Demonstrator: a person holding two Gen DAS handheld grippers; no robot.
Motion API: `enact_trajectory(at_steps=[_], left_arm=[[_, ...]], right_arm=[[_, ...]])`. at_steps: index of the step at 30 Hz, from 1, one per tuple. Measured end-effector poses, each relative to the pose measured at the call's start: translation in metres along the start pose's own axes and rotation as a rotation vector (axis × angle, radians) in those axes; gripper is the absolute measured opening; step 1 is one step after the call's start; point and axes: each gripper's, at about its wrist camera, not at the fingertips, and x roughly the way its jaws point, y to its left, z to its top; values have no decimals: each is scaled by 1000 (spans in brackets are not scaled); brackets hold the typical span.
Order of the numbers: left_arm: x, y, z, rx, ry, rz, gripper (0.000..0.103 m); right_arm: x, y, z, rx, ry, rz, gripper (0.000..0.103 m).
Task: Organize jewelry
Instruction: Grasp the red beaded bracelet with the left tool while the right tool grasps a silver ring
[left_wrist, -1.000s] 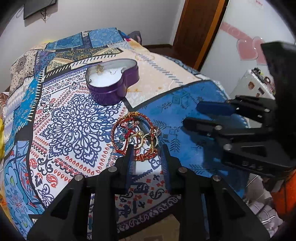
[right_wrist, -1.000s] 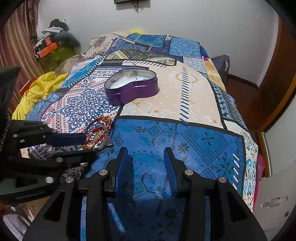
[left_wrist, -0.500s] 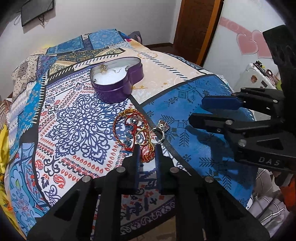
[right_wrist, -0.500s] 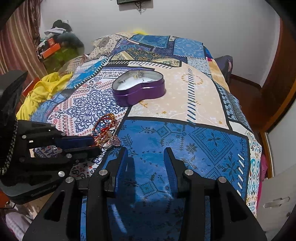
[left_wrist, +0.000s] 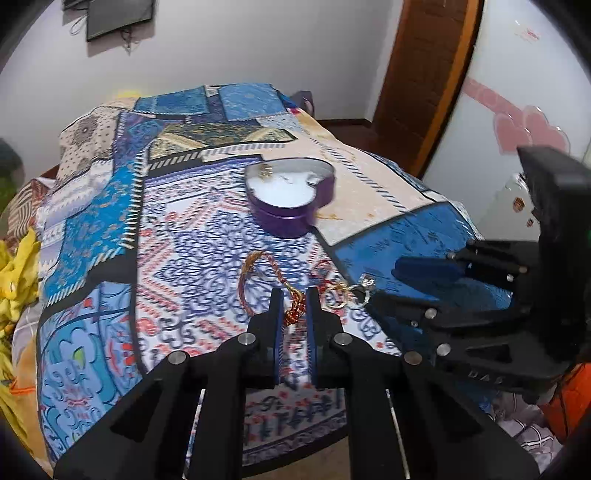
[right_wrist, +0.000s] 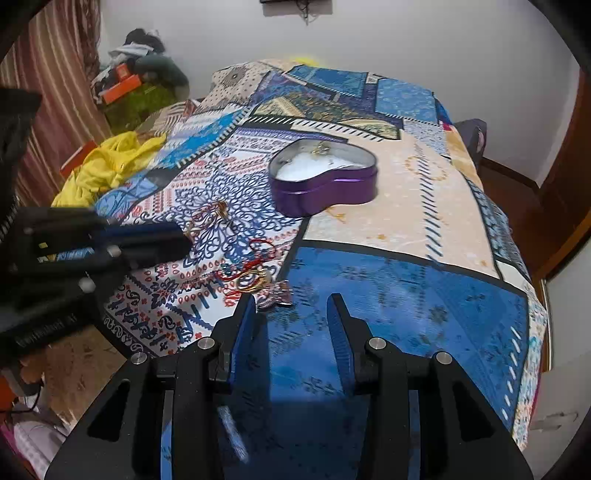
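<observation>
Lettering "DAS" on my right gripper (left_wrist: 380, 280) (jaws apart, empty); my left gripper (left_wrist: 293, 295) pinches a red-gold bracelet (left_wrist: 258, 273) above the bed (left_wrist: 207, 240).

Yellow cloth (right_wrist: 107, 162) beside patterned bedspread (right_wrist: 424, 206); wooden door (left_wrist: 424, 74).

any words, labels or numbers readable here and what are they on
"DAS": raised letters on the black body of the right tongs, seen from the left wrist view; the mark may run on past what shows.
Raised lettering on the black body of the left tongs, seen from the right wrist view: too blurred to read.
Nothing else carries readable text.
</observation>
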Motion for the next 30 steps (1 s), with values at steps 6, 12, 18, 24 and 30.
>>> enact_trajectory(at_steps=[6,12,18,24,30], left_arm=[[-9,22,-2,-68,-14,-12,9],[-19,24,2,-65,-52,9,9],[-24,20,9,-65,-77,-7,9],[-31,15,22,-54,-104,-3,9],[-41,8,36,-30,-144,6,9]], right_arm=[[12,13,-1,-64,1,-36,37],[14,11,2,-58,-11,-38,28],[6,8,0,-43,-26,-38,28],[-9,-2,5,-9,-69,-44,28],[-27,-14,15,30,-129,-65,28]])
